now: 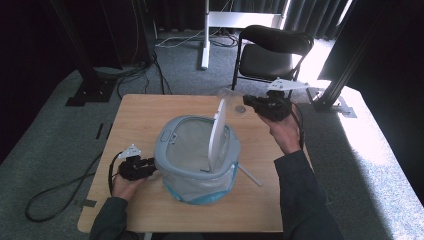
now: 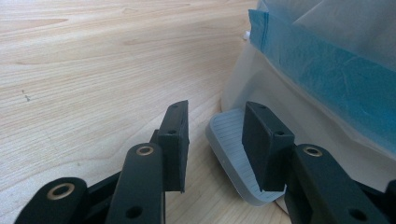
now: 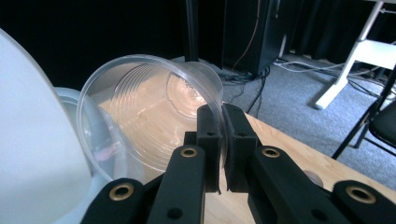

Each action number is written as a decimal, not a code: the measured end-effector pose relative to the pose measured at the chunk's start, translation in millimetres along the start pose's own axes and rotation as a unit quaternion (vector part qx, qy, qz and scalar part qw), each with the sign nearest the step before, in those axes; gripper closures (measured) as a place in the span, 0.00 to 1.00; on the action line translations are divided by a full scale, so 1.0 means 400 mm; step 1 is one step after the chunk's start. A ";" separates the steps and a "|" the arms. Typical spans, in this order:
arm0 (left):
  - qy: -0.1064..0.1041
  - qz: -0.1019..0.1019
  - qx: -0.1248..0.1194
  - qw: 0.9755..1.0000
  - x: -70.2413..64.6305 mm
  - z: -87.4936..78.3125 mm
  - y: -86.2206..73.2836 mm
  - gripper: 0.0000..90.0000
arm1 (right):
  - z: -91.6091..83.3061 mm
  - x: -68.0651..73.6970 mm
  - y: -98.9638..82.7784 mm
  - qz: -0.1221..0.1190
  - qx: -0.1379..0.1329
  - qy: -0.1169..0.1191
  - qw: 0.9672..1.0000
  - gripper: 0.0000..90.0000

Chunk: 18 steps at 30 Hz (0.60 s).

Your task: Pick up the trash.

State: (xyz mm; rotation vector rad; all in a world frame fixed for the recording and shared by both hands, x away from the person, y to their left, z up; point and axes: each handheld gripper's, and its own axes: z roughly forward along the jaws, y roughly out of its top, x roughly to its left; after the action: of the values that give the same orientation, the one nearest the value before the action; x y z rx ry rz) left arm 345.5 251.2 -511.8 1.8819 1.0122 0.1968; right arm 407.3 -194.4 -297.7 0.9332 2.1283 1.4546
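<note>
A grey pedal bin [image 1: 176, 134] with a clear liner stands mid-table, its white lid [image 1: 218, 131] raised upright. My left gripper [image 1: 152, 167] sits low at the bin's left foot. Its jaws stand open around the ribbed grey pedal [image 2: 229, 142], with the right fingertip [image 2: 266, 140] resting on it. My right gripper [image 1: 247, 102] is held above the table behind the bin, shut on the rim of a clear plastic cup [image 1: 230, 98]. In the right gripper view the cup [image 3: 140, 116] lies on its side, mouth toward the camera, beside the lid [image 3: 32, 140].
The liner's blue band [image 2: 327, 70] bulges out beside the pedal. A white stick [image 1: 249, 175] lies on the wooden table [image 1: 145, 115] right of the bin. A small clear round piece [image 1: 240, 108] sits under the cup. A black chair [image 1: 270, 55] stands behind the table.
</note>
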 end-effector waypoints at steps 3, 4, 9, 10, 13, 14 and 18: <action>0.000 0.000 0.000 1.000 0.000 0.000 0.000 0.68 | 0.006 0.009 0.010 -0.005 0.000 0.003 1.000 0.96; 0.000 0.000 0.000 1.000 0.000 0.000 0.000 0.68 | 0.008 0.012 0.014 -0.007 -0.001 0.004 1.000 0.96; 0.000 0.000 0.000 1.000 0.001 -0.002 0.000 0.68 | 0.014 0.027 0.035 -0.017 -0.005 0.006 1.000 0.96; 0.000 0.001 0.000 1.000 0.001 -0.002 0.000 0.68 | 0.014 0.029 0.039 -0.018 -0.007 0.006 1.000 0.96; 0.000 0.001 0.000 1.000 0.001 -0.002 0.000 0.68 | 0.015 0.031 0.049 -0.019 -0.011 0.002 1.000 0.96; 0.000 0.001 0.000 1.000 0.001 -0.001 0.000 0.68 | 0.015 0.031 0.053 -0.019 -0.013 0.002 1.000 0.96; 0.000 0.001 0.000 1.000 0.001 -0.001 0.000 0.68 | 0.017 0.028 0.065 -0.017 -0.016 -0.002 1.000 0.96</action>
State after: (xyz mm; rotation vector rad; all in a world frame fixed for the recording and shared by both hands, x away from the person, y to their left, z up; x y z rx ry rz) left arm 345.4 251.7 -511.5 1.8834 1.0113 0.1975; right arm 411.4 -175.8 -275.8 0.8831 2.1016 1.4653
